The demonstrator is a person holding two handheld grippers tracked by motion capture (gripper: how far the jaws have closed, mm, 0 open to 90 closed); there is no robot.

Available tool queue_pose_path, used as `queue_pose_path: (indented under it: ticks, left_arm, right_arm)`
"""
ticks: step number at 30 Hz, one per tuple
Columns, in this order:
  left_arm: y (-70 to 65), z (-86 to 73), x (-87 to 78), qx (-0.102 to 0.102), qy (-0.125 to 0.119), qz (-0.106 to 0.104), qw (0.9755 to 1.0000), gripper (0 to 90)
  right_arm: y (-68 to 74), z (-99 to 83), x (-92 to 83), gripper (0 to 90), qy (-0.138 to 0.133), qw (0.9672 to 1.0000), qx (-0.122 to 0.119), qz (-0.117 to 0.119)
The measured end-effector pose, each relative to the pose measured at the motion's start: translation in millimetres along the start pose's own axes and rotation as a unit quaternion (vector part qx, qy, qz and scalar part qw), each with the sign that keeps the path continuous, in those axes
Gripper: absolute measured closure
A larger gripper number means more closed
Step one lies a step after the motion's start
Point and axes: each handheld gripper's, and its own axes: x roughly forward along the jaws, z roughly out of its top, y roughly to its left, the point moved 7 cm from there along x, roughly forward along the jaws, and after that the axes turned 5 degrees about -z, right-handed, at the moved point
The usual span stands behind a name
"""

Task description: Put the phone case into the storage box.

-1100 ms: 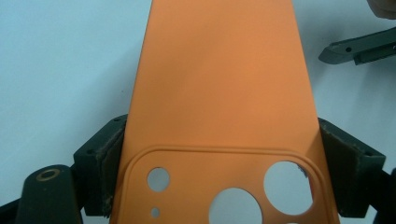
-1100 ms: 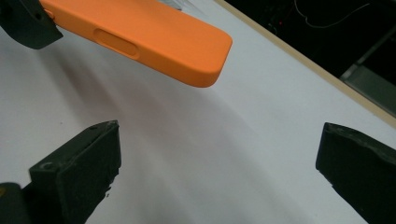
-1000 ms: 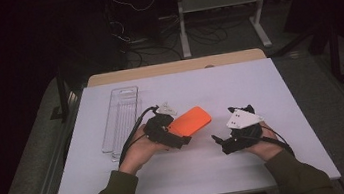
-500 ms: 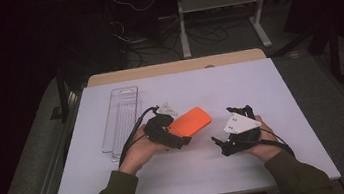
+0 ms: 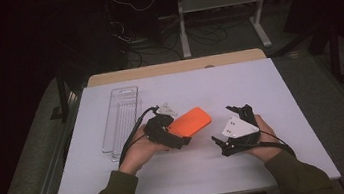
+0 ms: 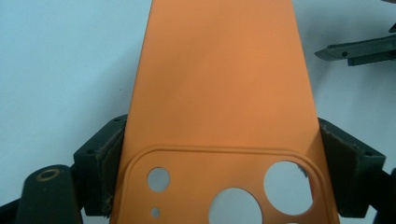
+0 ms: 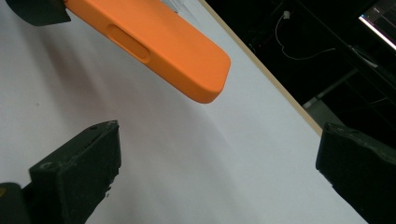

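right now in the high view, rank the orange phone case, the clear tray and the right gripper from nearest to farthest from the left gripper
1. orange phone case: clamped between the jaws of the left gripper, so touching it.
2. clear tray: lying on the table just to the left gripper's left, its long side running away from the person.
3. right gripper: off to the right, past the case, jaws wide apart and holding nothing.

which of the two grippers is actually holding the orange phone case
The left gripper: its jaws clamp the orange phone case by both side edges. The right gripper sits apart from it, jaws wide with nothing between.
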Motion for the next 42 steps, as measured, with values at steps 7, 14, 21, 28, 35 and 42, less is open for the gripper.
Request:
queue_pose_path:
  ticks: [7,14,21,28,35,42]
  left_arm:
    - [-0.7,1.2,-0.1,-0.004,-0.007,-0.001,1.0,15.2]
    - [-1.4,1.2,0.7,-0.006,-0.008,0.0,0.9999,15.3]
    - [-1.4,1.1,0.7,-0.006,-0.008,0.001,1.0,15.2]
    - [-1.8,0.9,0.7,-0.002,-0.005,0.001,1.0,15.3]
    - [-2.8,0.4,1.0,-0.003,-0.002,-0.002,1.0,15.3]
    - [-1.8,-1.3,-0.1,0.009,0.013,0.0,0.9999,15.3]
  right_arm:
    - [0.8,2.8,-1.1,0.0,-0.008,0.9993,-0.032,-0.017]
    - [3.5,6.3,-2.4,0.0,-0.015,0.9971,-0.068,-0.032]
    - [5.8,8.3,-2.6,0.0,-0.019,0.9943,-0.094,-0.047]
    - [9.1,10.5,-3.4,0.0,-0.02,0.989,-0.136,-0.054]
    - [13.1,14.4,-4.3,0.0,-0.027,0.9804,-0.181,-0.073]
    - [15.7,15.8,-5.0,0.0,-0.027,0.973,-0.215,-0.081]
